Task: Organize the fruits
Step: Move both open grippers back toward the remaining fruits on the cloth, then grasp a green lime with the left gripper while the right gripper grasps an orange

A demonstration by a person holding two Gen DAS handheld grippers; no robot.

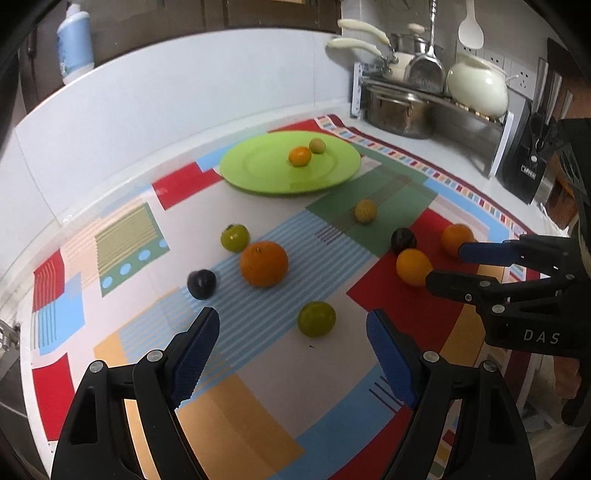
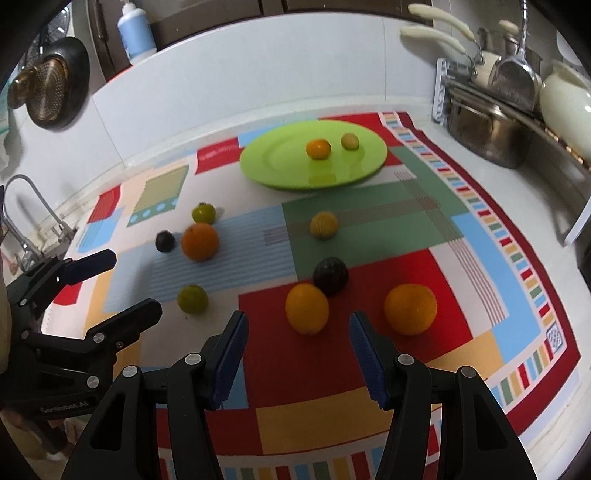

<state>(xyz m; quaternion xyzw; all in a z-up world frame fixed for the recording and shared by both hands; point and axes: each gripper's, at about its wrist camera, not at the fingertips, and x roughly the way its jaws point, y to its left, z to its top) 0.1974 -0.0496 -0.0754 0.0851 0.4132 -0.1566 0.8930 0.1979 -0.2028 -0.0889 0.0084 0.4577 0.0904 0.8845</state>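
A green plate (image 1: 258, 173) (image 2: 280, 162) at the back of the patterned cloth holds a small orange fruit (image 1: 299, 156) (image 2: 318, 148) and a small yellow-green fruit (image 1: 317, 145) (image 2: 349, 141). Loose on the cloth lie a big orange (image 1: 263, 264) (image 2: 199, 242), two green fruits (image 1: 316, 318) (image 1: 235, 237), two dark plums (image 1: 201, 284) (image 1: 403, 239), a yellow textured fruit (image 1: 365, 211) (image 2: 324, 225) and two oranges (image 2: 307, 308) (image 2: 410, 303). My left gripper (image 1: 291, 354) is open and empty, just short of the near green fruit. My right gripper (image 2: 297, 354) is open and empty, just short of the near orange.
A dish rack (image 1: 424, 99) with pots, a cream teapot (image 1: 476, 86) and utensils stands at the back right. A white backsplash wall runs behind the cloth. A soap bottle (image 2: 136, 31) stands on the ledge. A sink tap (image 2: 33, 206) is at the left.
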